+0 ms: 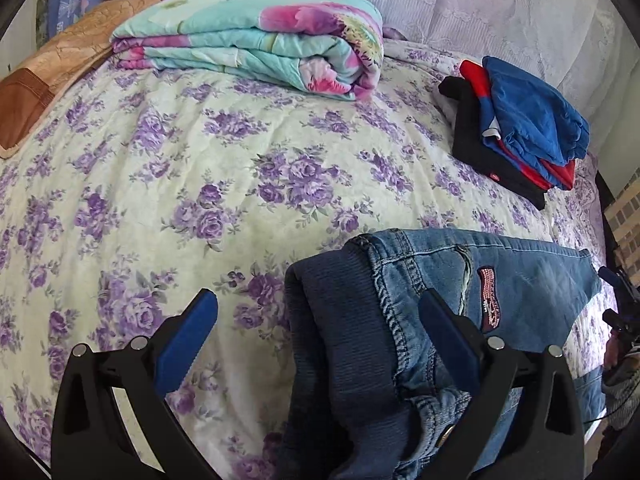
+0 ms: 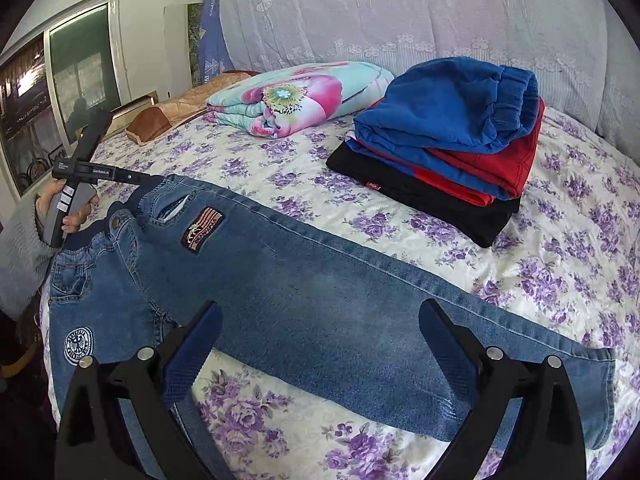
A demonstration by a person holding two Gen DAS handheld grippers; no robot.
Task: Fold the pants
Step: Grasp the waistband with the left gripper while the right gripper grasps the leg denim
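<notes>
Landmark: the blue denim jeans (image 2: 320, 300), spread lengthwise across the near part of the bed's purple-flowered quilt (image 1: 180, 184); every place below is given from them.
Jeans, waist end: ribbed navy waistband (image 1: 340, 340) bunched and raised, directly in front of the left gripper; a striped embroidered patch (image 2: 202, 230) sits just below the waistband.
Jeans, legs: one leg lies flat and extended toward the hem; the other appears to turn off toward the bed's near edge, carrying a round white badge (image 2: 79, 347).
Left gripper (image 1: 316, 340): jaws wide apart, straddling the waistband; one blue pad (image 1: 448, 340) rests over the denim, the other stands clear above the quilt. Nothing is clamped.
Right gripper (image 2: 320, 344): jaws likewise spread, hovering above the mid-leg, holding nothing.
Person: a hand (image 2: 70, 210) in a grey knit sleeve holds the left tool's handle at the waist end.
Beyond the jeans: a stack of folded clothes (image 2: 440, 152), blue over red over black, lies well apart on the far side.
Farther beyond: a folded floral comforter (image 1: 256, 36) and a tan pillow (image 1: 52, 76) near the headboard side.
Step in hand (judged): the garment is laid out but not yet folded; both tools look positioned for a first grasp, one at the waist, one along the leg.
Next move (judged): close each tool on a denim edge, then bring one leg over the other so the seams align, lifting evenly so the heavy waistband does not drag the cloth askew.
</notes>
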